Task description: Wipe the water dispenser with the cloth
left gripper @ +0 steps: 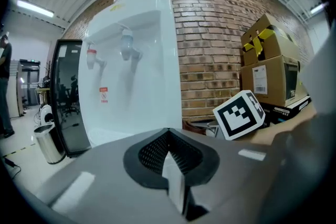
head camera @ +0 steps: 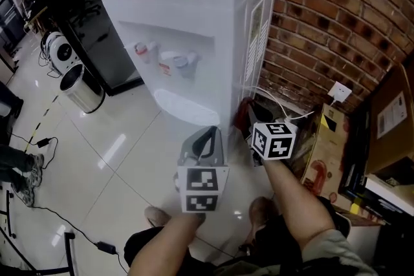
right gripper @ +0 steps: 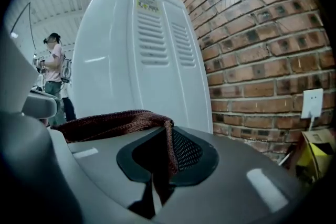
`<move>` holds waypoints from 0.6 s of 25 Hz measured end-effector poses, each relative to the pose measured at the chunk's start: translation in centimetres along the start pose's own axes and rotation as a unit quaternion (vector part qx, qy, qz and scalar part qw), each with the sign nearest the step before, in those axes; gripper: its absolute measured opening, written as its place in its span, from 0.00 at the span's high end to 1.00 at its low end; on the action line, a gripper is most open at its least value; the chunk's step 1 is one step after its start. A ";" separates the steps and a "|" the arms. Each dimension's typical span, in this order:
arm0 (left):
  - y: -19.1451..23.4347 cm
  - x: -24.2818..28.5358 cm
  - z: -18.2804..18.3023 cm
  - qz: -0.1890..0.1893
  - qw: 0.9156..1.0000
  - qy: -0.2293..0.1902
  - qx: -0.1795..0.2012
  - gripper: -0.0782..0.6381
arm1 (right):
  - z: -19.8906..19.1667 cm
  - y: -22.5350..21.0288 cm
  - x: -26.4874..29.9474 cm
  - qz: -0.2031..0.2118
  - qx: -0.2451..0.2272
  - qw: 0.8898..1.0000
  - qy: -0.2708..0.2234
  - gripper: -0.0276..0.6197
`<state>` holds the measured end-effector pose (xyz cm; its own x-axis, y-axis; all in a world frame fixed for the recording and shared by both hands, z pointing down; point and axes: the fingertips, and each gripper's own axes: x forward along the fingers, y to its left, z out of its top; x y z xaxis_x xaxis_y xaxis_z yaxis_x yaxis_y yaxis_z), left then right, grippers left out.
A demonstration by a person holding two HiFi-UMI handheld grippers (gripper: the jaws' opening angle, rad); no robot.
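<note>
Pinching the red cloth (right gripper: 115,122) tight in the right gripper (right gripper: 163,165), low down beside the dispenser (right gripper: 131,60), close to its side with the slots and near the brick wall (right gripper: 262,34). Holding nothing in the left gripper (left gripper: 170,165), with jaws pressed together, out by the front. Looks like the wiping step, at the side. Next, probably: lay the cloth flat on the white side and rub, keeping the pinch tight.
</note>
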<state>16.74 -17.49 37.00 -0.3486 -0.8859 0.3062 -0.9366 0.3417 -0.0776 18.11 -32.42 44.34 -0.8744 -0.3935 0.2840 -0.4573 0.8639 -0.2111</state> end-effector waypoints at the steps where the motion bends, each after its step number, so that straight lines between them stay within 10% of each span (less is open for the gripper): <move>1: -0.5 0.3 -0.8 -0.005 1.000 0.009 -0.002 0.89 | -1.2 -0.2 0.3 -0.003 0.006 1.000 0.012 0.88; 15: -3.6 1.3 -7.1 -0.035 0.996 0.078 0.032 0.89 | -15.9 -2.2 3.8 -0.012 -0.014 0.977 0.210 0.88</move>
<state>19.96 -17.61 44.39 -0.2780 -0.8453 0.4563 -0.9602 0.2569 -0.1093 18.32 -30.79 60.75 -0.7169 -0.2544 0.6491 -0.4670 0.8665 -0.1763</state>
